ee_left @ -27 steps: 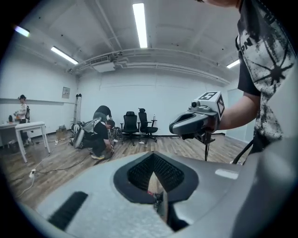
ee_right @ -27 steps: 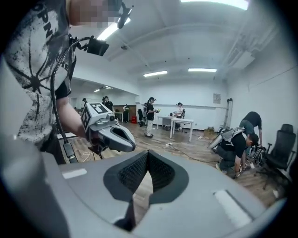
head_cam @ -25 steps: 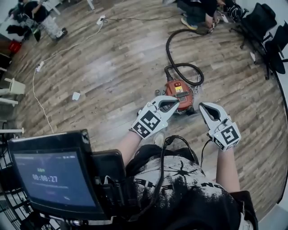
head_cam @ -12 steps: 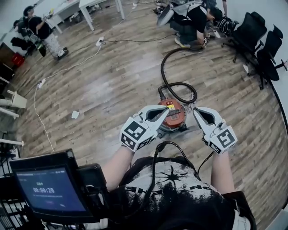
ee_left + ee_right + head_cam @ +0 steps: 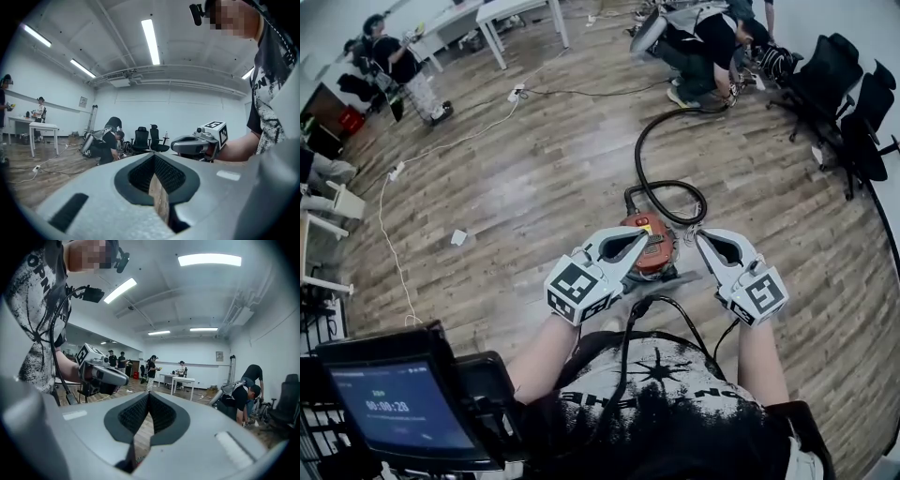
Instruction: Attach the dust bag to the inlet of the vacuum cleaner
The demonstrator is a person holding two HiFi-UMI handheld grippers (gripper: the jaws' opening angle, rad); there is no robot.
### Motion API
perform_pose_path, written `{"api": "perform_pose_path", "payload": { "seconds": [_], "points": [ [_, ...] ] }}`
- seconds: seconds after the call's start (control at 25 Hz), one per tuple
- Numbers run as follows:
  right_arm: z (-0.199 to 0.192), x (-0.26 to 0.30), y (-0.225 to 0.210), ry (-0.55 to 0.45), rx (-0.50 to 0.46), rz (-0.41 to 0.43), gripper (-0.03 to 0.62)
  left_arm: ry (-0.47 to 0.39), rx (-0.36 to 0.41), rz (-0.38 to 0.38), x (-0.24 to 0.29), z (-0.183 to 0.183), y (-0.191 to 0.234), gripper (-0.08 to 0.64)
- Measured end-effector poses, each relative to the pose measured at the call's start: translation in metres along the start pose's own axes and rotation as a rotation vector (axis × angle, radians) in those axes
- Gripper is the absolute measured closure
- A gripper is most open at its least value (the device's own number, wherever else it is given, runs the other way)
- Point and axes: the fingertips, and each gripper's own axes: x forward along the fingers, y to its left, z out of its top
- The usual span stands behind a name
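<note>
The person stands over an orange canister vacuum cleaner [image 5: 652, 251] that sits on the wood floor [image 5: 534, 178], its black hose [image 5: 649, 155] looping away from the body toward the far side of the room. Both tools are held roughly level above it. The left gripper [image 5: 649, 236] and the right gripper [image 5: 701, 238] flank the machine in the head view. Each gripper view shows its jaws pressed together with nothing between the pads. No dust bag shows in any view. It may already sit inside the body on the inlet, or lie somewhere out of frame, and the machine is too small here to tell whether its cover is up. A small white scrap [image 5: 458, 238] lies well off to the left, too small to identify. The main risk is probably working blind, because the grippers partly cover the vacuum cleaner from above and could hide the inlet. The looped hose close beside the body could also snag a lowered gripper or tug the machine out of line.
</note>
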Motion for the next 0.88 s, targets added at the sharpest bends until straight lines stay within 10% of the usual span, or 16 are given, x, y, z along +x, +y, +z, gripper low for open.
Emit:
{"api": "perform_pose_path", "payload": {
  "seconds": [0.88],
  "points": [
    [-0.020,-0.026,-0.009,0.053,-0.058,0.005,0.588,0.017,0.021,-0.002,0.028,0.001,-0.029,0.558]
  ]
}}
